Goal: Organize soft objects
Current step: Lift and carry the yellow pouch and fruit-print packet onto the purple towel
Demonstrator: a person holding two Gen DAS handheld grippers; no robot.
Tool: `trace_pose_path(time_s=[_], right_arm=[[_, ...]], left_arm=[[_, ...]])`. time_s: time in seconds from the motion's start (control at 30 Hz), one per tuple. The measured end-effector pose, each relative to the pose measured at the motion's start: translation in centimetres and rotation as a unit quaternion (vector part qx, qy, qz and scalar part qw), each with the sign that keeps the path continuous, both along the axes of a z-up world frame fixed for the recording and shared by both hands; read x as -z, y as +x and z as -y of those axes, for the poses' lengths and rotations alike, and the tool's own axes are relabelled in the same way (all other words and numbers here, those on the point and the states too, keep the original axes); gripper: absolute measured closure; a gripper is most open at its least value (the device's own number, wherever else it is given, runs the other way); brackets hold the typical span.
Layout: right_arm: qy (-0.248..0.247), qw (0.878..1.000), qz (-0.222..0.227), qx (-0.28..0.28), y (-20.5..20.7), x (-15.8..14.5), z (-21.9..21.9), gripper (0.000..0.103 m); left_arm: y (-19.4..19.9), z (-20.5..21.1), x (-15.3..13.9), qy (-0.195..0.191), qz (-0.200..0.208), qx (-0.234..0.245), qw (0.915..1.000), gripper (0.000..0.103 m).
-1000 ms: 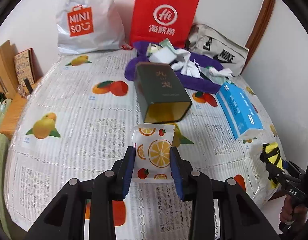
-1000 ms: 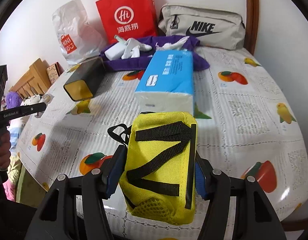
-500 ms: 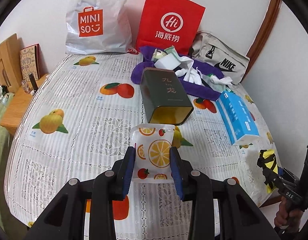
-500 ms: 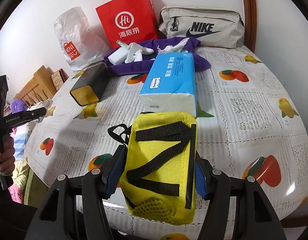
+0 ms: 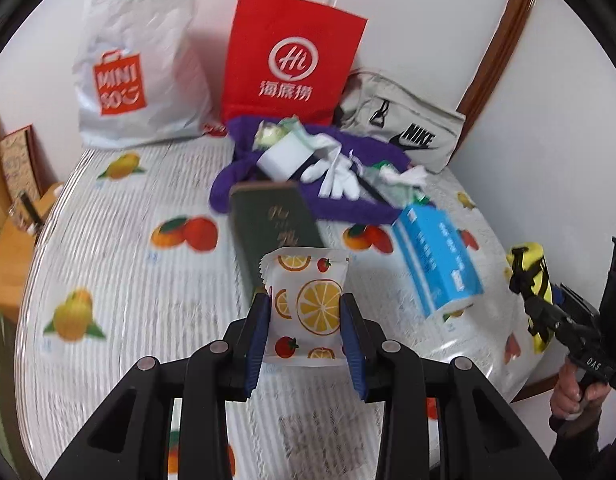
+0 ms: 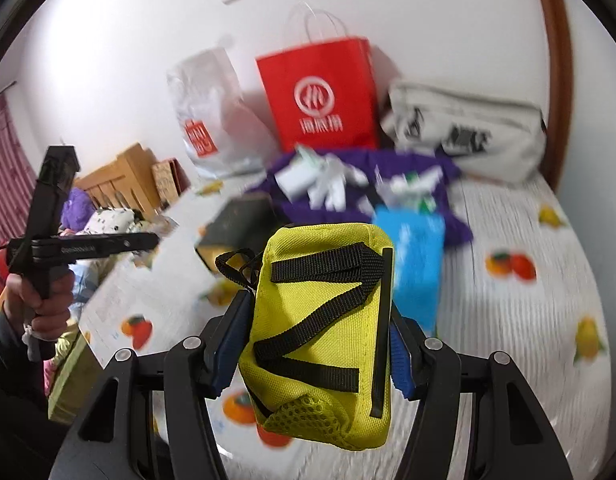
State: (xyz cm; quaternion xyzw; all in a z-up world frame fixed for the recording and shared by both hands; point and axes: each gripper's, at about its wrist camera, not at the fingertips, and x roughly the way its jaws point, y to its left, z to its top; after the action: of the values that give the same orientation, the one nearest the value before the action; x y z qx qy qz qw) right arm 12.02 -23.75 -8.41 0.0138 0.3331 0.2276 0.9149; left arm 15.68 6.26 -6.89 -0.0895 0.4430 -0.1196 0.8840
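Note:
My left gripper (image 5: pixel 305 310) is shut on a white fruit-print tissue pack (image 5: pixel 308 308) and holds it above the table, in front of a dark green tin (image 5: pixel 273 224). My right gripper (image 6: pixel 318 324) is shut on a yellow pouch with black straps (image 6: pixel 324 332), held in the air; the pouch also shows at the right edge of the left wrist view (image 5: pixel 534 276). A blue tissue pack (image 5: pixel 436 260) lies on the fruit-print tablecloth (image 5: pixel 127 264). A purple cloth (image 5: pixel 348 200) holds white socks and small packs.
A red paper bag (image 5: pixel 291 60), a white Miniso bag (image 5: pixel 135 68) and a grey Nike bag (image 5: pixel 408 136) stand along the back wall. Wooden furniture (image 5: pixel 11 200) is at the left. The table's right edge is near the wall.
Both grippers have risen and tilted up with their loads; the far bags and wall fill more of each view. Both views are motion-blurred now.

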Motion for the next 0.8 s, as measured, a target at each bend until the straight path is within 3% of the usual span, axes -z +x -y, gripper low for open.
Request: trace_pose_path(time_s=[0.3, 0.47, 0.8], right_arm=[[0.015, 0.998, 0.048, -0.028, 5.3, -3.1, -2.1, 0.042], [0.021, 0.999, 0.036, -0.020, 8.4, -2.6, -2.3, 0.042], [-0.016, 1.000, 0.014, 0.002, 15.3, -1.0, -2.3, 0.042]], left_arm=[[3.4, 1.1, -0.1, -0.001, 0.009, 0.021, 0.9997, 0.069], [5.0, 0.7, -0.2, -0.011, 0.015, 0.016, 0.9997, 0.069], [11.0, 1.9, 0.6, -0.023, 0.014, 0.011, 0.9996, 0.069]])
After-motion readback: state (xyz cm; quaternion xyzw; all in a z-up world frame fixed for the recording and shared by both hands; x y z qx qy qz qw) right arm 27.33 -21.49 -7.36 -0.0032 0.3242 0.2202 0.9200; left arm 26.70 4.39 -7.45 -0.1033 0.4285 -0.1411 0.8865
